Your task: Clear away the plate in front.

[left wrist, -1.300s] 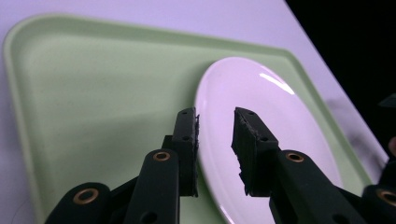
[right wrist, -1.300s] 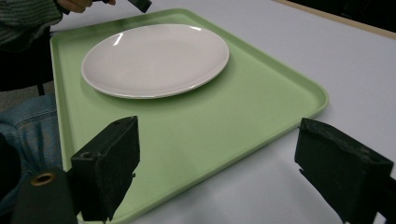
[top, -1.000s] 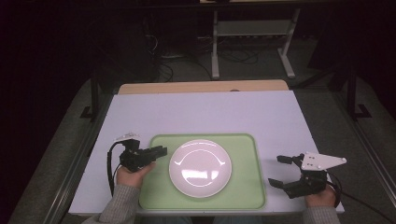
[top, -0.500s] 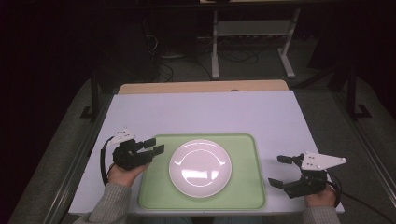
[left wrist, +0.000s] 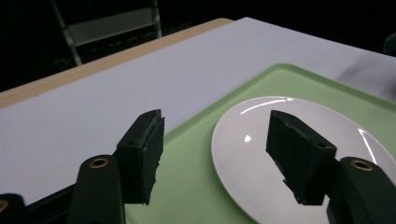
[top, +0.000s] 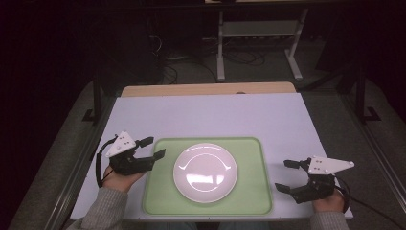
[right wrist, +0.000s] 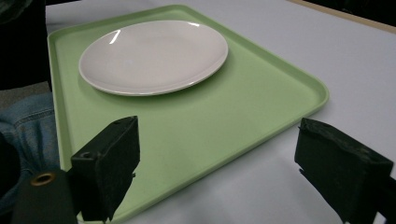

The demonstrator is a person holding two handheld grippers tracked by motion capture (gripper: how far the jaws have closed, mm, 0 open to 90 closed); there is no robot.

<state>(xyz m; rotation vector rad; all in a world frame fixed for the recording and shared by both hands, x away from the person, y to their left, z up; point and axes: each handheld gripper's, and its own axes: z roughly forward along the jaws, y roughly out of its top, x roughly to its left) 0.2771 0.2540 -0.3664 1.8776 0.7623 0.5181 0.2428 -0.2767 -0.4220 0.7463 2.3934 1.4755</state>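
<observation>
Now that my left gripper (top: 152, 147) has just spread its jaws empty beside the tray (top: 251, 201), the plate (top: 205, 172) looks placed; right gripper (top: 287, 175) gapes idle.

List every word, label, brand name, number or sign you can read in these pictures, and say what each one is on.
None: no readable text in these views.
The white plate is plain, with light glare but no print.
The green tray has no mark.
The white tabletop is blank.
The grey plates on the left gripper and right gripper show small dots, no lettering.
</observation>
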